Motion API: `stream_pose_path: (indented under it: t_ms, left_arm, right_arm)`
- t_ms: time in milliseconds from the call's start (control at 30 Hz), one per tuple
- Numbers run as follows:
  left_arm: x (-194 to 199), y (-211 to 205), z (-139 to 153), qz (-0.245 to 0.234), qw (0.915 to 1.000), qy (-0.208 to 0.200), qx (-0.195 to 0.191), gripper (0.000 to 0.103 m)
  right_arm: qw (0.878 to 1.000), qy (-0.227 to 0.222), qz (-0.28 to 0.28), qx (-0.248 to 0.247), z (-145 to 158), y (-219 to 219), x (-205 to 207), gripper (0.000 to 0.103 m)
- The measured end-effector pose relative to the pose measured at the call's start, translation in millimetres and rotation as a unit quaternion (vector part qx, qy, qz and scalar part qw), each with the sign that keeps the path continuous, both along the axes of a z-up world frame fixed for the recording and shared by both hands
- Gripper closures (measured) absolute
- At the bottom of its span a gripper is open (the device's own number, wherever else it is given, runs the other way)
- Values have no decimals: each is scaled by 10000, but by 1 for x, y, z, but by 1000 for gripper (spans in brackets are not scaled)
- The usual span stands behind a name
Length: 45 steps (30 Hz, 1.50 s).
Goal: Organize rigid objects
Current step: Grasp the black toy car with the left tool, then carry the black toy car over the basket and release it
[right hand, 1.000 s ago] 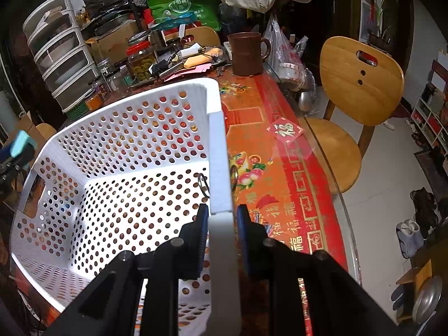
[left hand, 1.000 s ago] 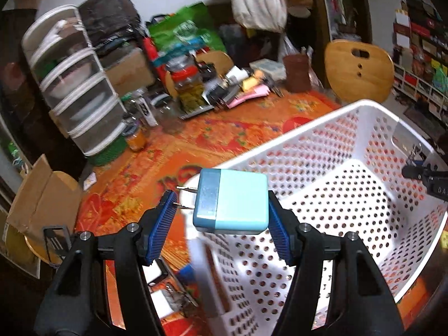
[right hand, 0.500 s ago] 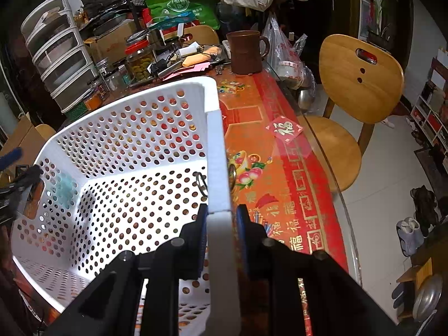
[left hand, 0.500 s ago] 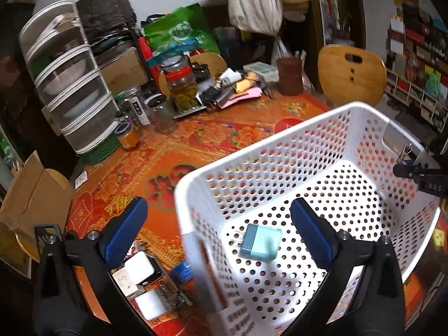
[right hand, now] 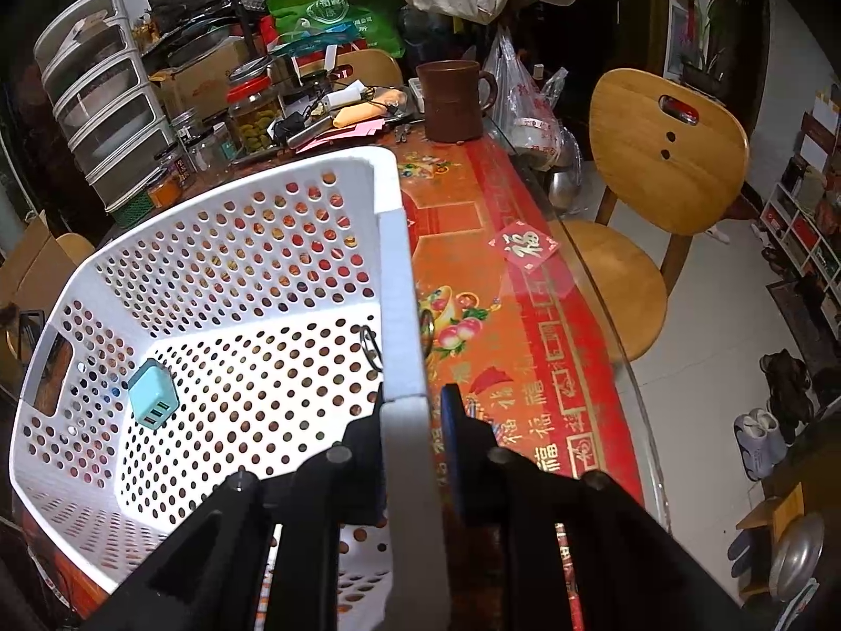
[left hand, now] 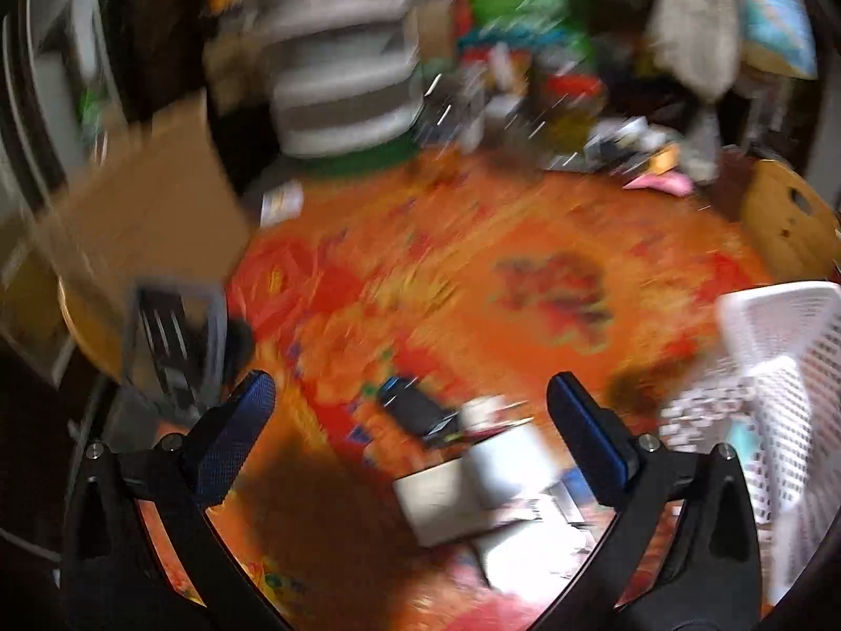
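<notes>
**Left gripper wide and empty over the small items beside the basket**

The left gripper (left hand: 404,410) hangs with its blue-padded fingers spread wide and nothing between them, above a heavily blurred patch of table. Just under it lie a white blocky item (left hand: 447,494) and, touching or nearly touching it, a dark flat item (left hand: 415,410); the blur hides what either is. The right gripper (right hand: 418,420) is clamped on the near rim of the white basket (right hand: 236,242), one finger inside the wall and one outside, steadying it.

The step in hand looks like picking the next piece. It would go best if the wrist settles first, then the fingers straddle one item only, square across its flat sides, so the neighbour is not dragged along. The white block seems the easier target, standing proud of the cloth.

Inside the basket, the light-blue charger (right hand: 151,394) lies on the floor near the left wall, ports toward the camera. A small metal ring (right hand: 370,347) hangs at the right wall.

Farther off on the orange tablecloth (right hand: 473,221) stand a brown mug (right hand: 453,102), a pickle jar (right hand: 256,115) and a drawer unit (right hand: 105,105); a wooden chair (right hand: 667,158) sits beyond the table edge. None blocks the lift; only the basket's tall wall must be cleared.
</notes>
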<state>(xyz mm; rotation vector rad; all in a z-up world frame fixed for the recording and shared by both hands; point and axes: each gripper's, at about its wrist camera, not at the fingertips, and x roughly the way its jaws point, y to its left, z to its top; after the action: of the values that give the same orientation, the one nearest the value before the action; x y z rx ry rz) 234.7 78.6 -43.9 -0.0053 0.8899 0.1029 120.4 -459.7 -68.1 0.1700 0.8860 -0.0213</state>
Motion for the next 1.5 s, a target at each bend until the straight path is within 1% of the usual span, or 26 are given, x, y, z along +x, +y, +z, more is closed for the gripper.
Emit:
stream_pose_path:
  t_ms: [33, 133, 233, 267, 300, 367, 467, 533, 567, 633, 667, 700, 733, 767, 833, 900, 933, 1100, 1233, 1300, 1433, 1500]
  left_arm:
    - [10, 11, -18, 44, 9997, 229, -102, 4]
    - [25, 28, -47, 141, 9978, 547, -343, 8]
    - [34, 37, -65, 224, 9957, 705, -562, 11]
    - [39, 40, -69, 261, 9944, 760, -686, 16]
    - [42, 41, -72, 276, 9932, 773, -827, 17]
    - [45, 33, -77, 315, 9920, 762, -960, 19]
    - [50, 25, -81, 313, 9908, 762, -1071, 33]
    - [50, 25, -82, 410, 9892, 735, -1200, 41]
    - [50, 26, -84, 497, 9890, 699, -1205, 50]
    - [51, 31, -88, 760, 9864, 713, -1269, 52]
    - [51, 34, -91, 777, 9846, 761, -1367, 52]
    - [52, 32, -93, 755, 9845, 810, -1362, 52]
    - [52, 30, -92, 725, 9869, 789, -1207, 52]
    - [51, 27, -92, 691, 9877, 798, -1153, 55]
    - [51, 24, -91, 630, 9885, 749, -1152, 61]
    - [51, 21, -89, 573, 9897, 743, -1081, 72]
    - [50, 20, -89, 529, 9910, 722, -997, 74]
    - [42, 18, -77, 349, 9948, 473, -827, 75]
    - [31, 21, -62, 415, 9965, 250, -675, 75]
    - [25, 22, -56, 394, 9967, 179, -686, 75]
    - [12, 17, -34, 279, 9973, 8, -683, 75]
    - [1, 5, -13, 149, 9980, -217, -572, 75]
  right_arm:
    - [10000, 2, 4, 9, 0, 0, 0, 88]
    - [10000, 18, 12, 27, -1, 0, 0, 88]
    - [10000, 24, 13, 26, -1, 0, 0, 88]
    - [10000, 26, 15, 28, -1, 0, 0, 88]
    - [10000, 23, 14, 29, -1, 0, 0, 88]
    - [10000, 26, 10, 34, 0, 0, 0, 88]
    - [10000, 34, 12, 18, 0, 0, 0, 88]
    - [10000, 44, 13, 18, -1, 1, 0, 88]
    - [10000, 46, 16, 21, -1, 1, 0, 88]
    - [10000, 42, 27, 30, -1, 1, 0, 88]
    - [10000, 43, 31, 30, -1, 1, 0, 88]
    - [10000, 46, 34, 30, -1, 1, 0, 88]
    - [10000, 47, 41, 31, -1, 2, 0, 88]
    - [10000, 47, 44, 33, -1, 2, 0, 88]
    - [10000, 43, 45, 50, -1, 1, 0, 88]
    - [10000, 44, 19, 53, -1, 1, 0, 88]
    - [10000, 44, 8, 43, -1, 1, 0, 88]
    - [10000, 47, 7, 44, -1, 0, 0, 88]
    - [10000, 29, -3, 55, 0, 0, -1, 88]
    - [10000, 25, 1, 70, 0, 0, -1, 88]
    - [10000, 28, 3, 61, 0, 0, 0, 88]
    - [10000, 23, -2, 63, 0, 0, 0, 88]
